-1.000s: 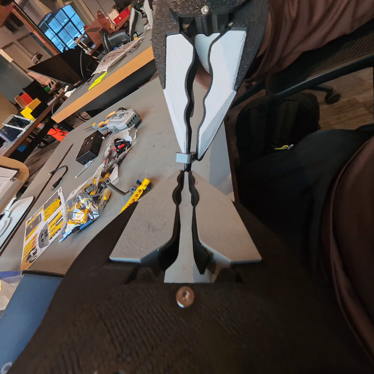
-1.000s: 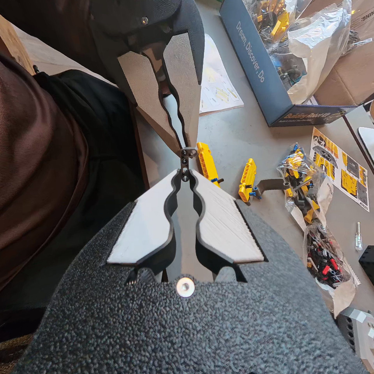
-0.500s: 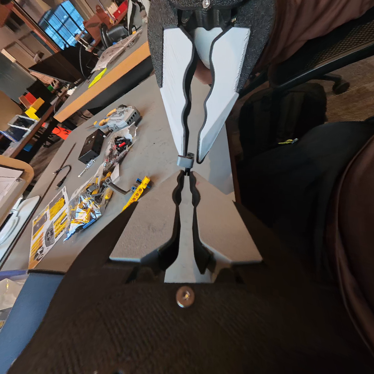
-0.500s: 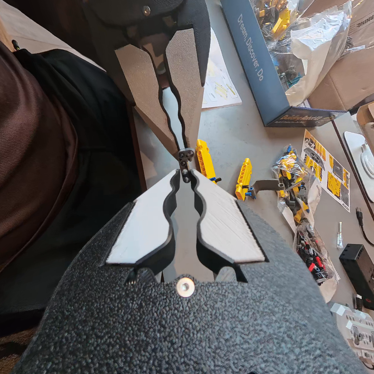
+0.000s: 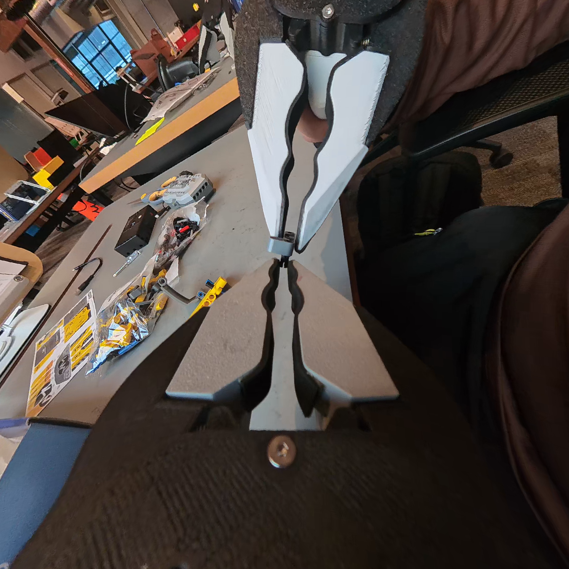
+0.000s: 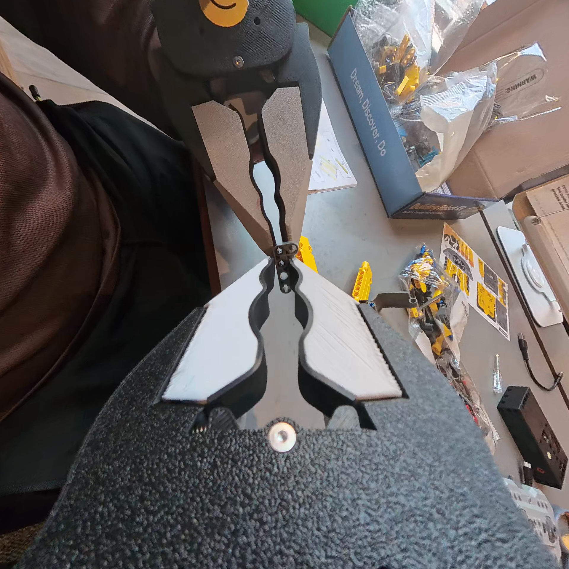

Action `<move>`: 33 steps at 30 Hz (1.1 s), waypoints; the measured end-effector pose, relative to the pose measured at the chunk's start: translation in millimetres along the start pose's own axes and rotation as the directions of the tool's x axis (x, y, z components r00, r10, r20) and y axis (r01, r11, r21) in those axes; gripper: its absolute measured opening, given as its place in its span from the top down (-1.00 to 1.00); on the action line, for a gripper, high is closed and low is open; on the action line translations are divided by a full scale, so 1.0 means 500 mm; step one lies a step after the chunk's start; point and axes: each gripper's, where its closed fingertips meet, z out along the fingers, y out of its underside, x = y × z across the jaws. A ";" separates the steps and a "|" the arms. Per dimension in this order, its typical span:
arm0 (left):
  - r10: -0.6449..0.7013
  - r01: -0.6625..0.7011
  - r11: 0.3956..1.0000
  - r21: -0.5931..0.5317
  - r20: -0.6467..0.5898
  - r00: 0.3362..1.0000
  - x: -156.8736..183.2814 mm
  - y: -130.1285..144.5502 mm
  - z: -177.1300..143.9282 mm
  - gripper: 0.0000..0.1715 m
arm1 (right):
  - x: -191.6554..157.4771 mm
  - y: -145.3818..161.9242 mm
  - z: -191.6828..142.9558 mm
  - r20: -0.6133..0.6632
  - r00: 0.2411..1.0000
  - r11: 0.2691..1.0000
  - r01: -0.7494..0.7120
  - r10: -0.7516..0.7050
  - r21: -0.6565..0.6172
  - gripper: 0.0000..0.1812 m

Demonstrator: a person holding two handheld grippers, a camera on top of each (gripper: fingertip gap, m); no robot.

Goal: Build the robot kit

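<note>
Grey table [image 6: 338,221]; both grippers pinch dark holed beam [image 6: 283,274].

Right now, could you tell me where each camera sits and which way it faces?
Left wrist view: on the left gripper, facing the opposing right gripper across the grey table; the person's dark clothing at right.
Right wrist view: on the right gripper, facing the left gripper and blue box; clothing at left.
Shared: the small dark part pinched between both grippers.
</note>
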 end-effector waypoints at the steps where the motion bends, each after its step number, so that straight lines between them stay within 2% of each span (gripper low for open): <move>1: -0.007 0.007 1.000 -0.002 -0.003 1.000 0.000 0.001 0.000 0.98 | 0.000 0.000 0.000 -0.002 1.000 1.000 -0.001 0.001 0.000 0.90; 4: -0.043 0.042 0.999 -0.016 -0.022 0.999 0.000 0.005 -0.002 0.95 | 0.001 0.000 0.003 -0.009 1.000 1.000 0.003 -0.003 -0.004 0.91; 6: -0.066 0.065 0.997 -0.044 -0.021 0.998 -0.009 0.018 -0.005 0.83 | 0.008 0.009 0.007 -0.031 0.999 1.000 0.010 -0.011 -0.028 0.91; 11: -0.139 0.140 0.978 -0.157 0.018 0.990 -0.047 0.072 -0.015 0.66 | 0.027 0.053 0.020 -0.098 0.995 0.992 0.009 -0.021 -0.127 0.91; 13: -0.126 0.126 0.964 -0.234 0.016 0.992 -0.049 0.098 -0.013 0.62 | 0.027 0.072 0.031 -0.096 0.995 0.986 0.010 -0.026 -0.168 0.91; 17: -0.011 0.016 0.938 -0.347 0.018 1.000 -0.052 0.132 -0.005 0.70 | 0.031 0.077 0.045 -0.121 0.990 0.980 0.049 -0.073 -0.195 0.91; 22: 0.105 -0.095 0.912 -0.400 0.004 0.994 -0.061 0.147 0.005 0.70 | 0.036 0.076 0.055 -0.172 0.968 0.963 0.142 -0.184 -0.231 0.91; 27: 0.129 -0.140 0.909 -0.392 -0.055 0.990 -0.054 0.145 0.018 0.76 | 0.038 0.080 0.060 -0.191 0.956 0.953 0.170 -0.222 -0.252 0.91; 30: 0.117 -0.145 0.902 -0.406 -0.093 0.989 -0.056 0.151 0.025 0.86 | 0.039 0.080 0.060 -0.184 0.964 0.961 0.144 -0.190 -0.237 0.91; 33: 0.081 -0.118 0.905 -0.408 -0.106 0.991 -0.060 0.151 0.032 0.86 | 0.046 0.085 0.057 -0.193 0.966 0.964 0.125 -0.172 -0.233 0.91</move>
